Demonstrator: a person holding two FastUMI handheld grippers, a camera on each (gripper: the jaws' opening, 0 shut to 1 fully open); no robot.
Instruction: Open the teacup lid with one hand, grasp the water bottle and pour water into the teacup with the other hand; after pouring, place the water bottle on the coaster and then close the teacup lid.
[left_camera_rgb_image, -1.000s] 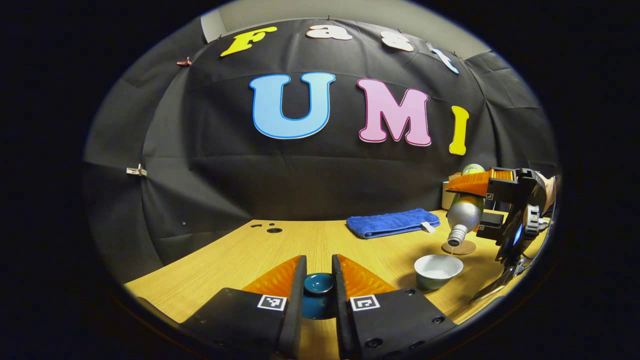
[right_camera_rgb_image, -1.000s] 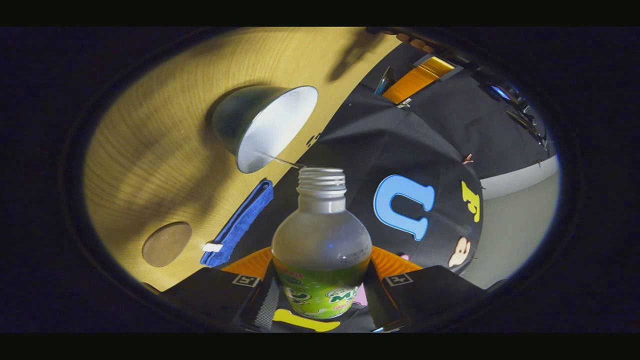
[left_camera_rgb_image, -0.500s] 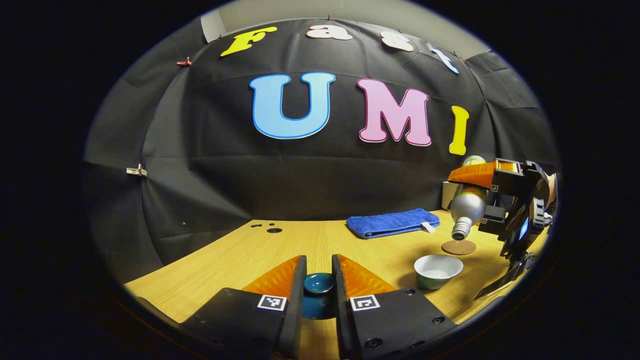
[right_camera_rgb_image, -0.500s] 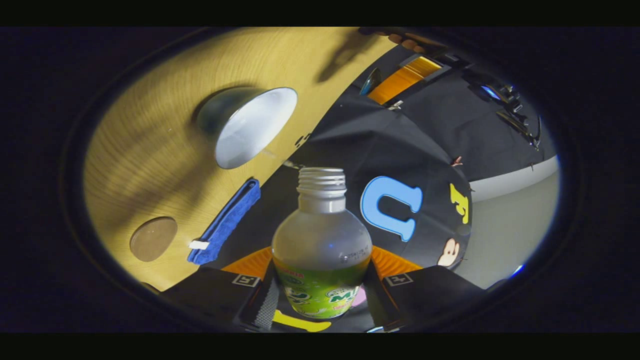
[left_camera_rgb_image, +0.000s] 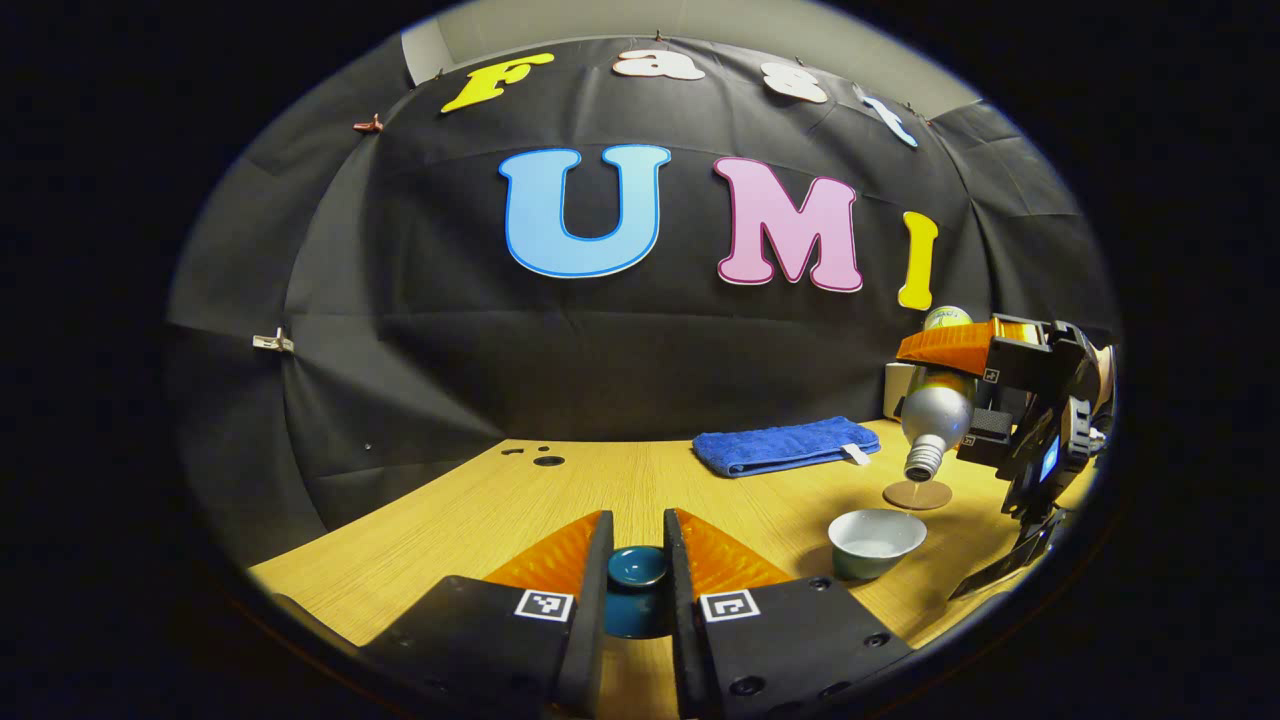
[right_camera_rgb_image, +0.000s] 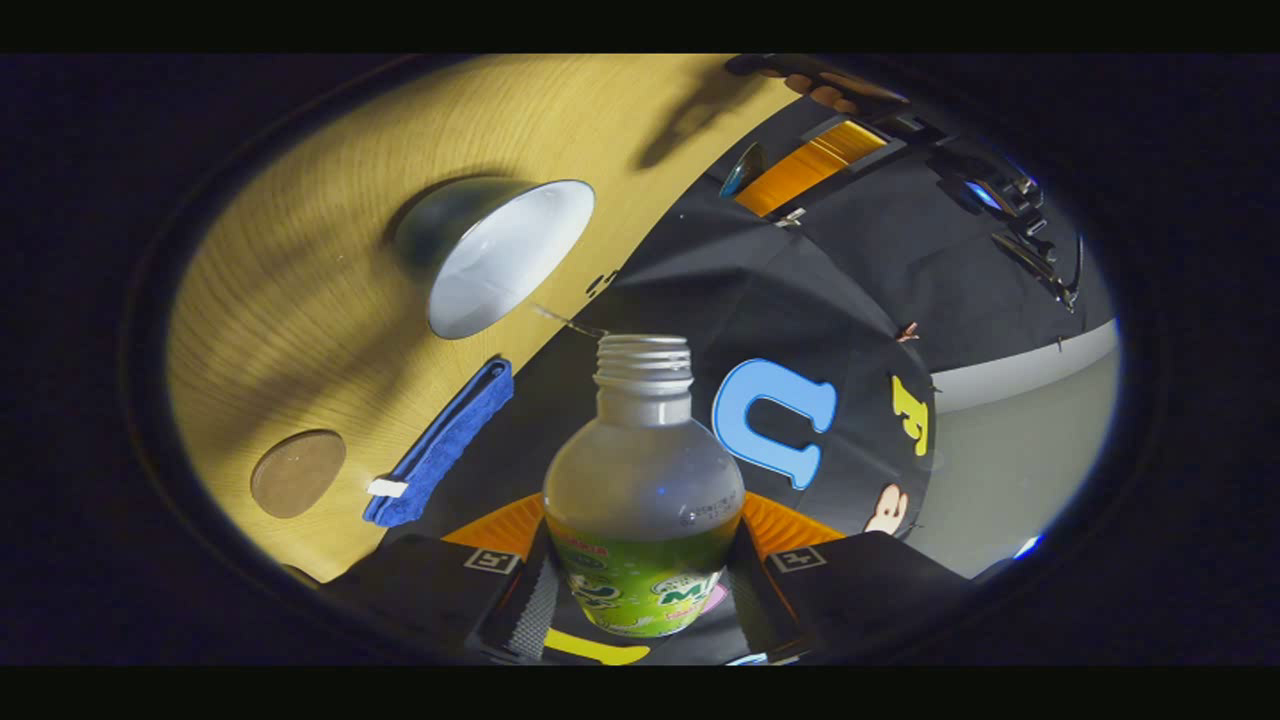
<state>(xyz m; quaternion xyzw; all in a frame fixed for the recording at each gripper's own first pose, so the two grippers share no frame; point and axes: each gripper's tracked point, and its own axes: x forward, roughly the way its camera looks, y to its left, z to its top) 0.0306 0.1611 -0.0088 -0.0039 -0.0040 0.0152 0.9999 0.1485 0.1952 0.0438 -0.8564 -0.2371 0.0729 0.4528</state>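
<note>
Since a second ago, the water bottle (left_camera_rgb_image: 934, 405) has risen a little and tipped back from its steep pour, so its open neck now sits higher above the teacup (left_camera_rgb_image: 876, 541); in the right gripper view a thin thread of water still leaves the bottle's mouth. Seen from the left gripper view, the right gripper (left_camera_rgb_image: 960, 385) holds the bottle near the right edge of the scene, neck pointing down and to the left, above the round coaster (left_camera_rgb_image: 917, 494) and just behind the pale, uncovered teacup. The right gripper view shows both of its fingers pressed against the bottle's labelled sides (right_camera_rgb_image: 643, 560), with the threaded, uncapped neck pointing away from the camera. The left gripper (left_camera_rgb_image: 637, 575) sits low over the wooden table (left_camera_rgb_image: 500, 520), its two fingers clamped on either side of the dark teal teacup lid (left_camera_rgb_image: 637, 570), which it holds well to the left of the cup. A folded blue towel (left_camera_rgb_image: 785, 445) lies on the table behind the teacup, near the black cloth wall. In the right gripper view the teacup (right_camera_rgb_image: 500, 255), the coaster (right_camera_rgb_image: 297, 473) and the towel (right_camera_rgb_image: 440, 445) appear tilted on the table.
</note>
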